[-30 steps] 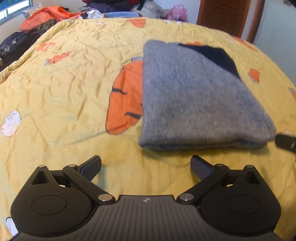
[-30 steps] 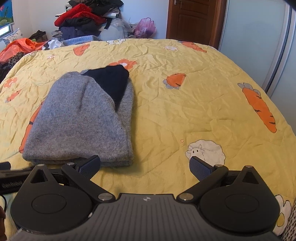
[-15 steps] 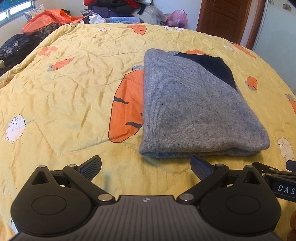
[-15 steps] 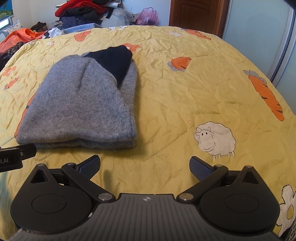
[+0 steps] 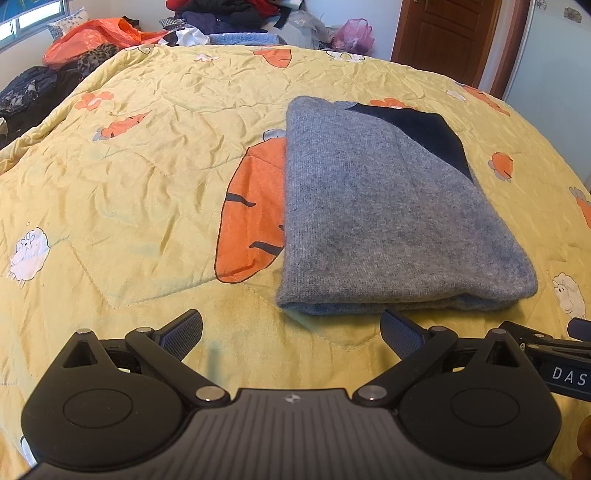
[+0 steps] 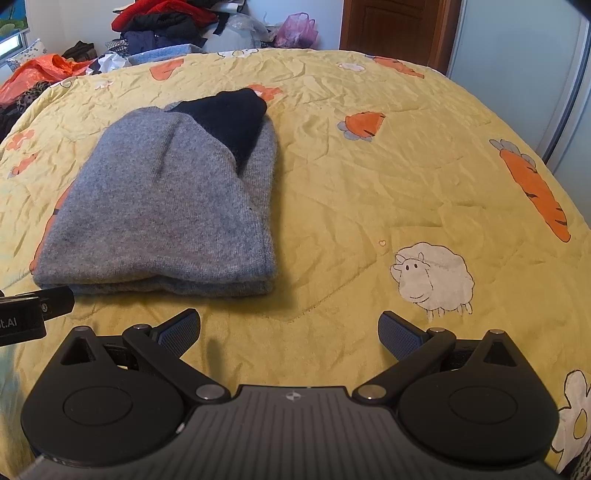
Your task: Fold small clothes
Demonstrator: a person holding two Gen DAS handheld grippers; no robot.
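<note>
A grey knitted garment [image 5: 384, 218] with a dark navy part [image 5: 424, 136] lies folded flat on the yellow quilt; the right wrist view shows the same garment [image 6: 162, 214] to the left. My left gripper [image 5: 291, 332] is open, just short of the garment's near fold, with nothing between its fingers. My right gripper [image 6: 290, 330] is open too, over bare quilt to the right of the garment's near corner. Each view catches the other gripper's body at its edge.
The bed's yellow quilt [image 6: 369, 184] carries carrot and sheep prints. Piles of clothes [image 5: 229, 14] and an orange bag [image 5: 92, 37] sit beyond the far edge. A wooden door [image 6: 399, 26] and a pale wardrobe panel [image 6: 517, 55] stand at the back right.
Both grippers have pulled back toward the near side of the bed and lifted a little, so the folded garment sits farther ahead. Both stay open. The garment has not moved.
</note>
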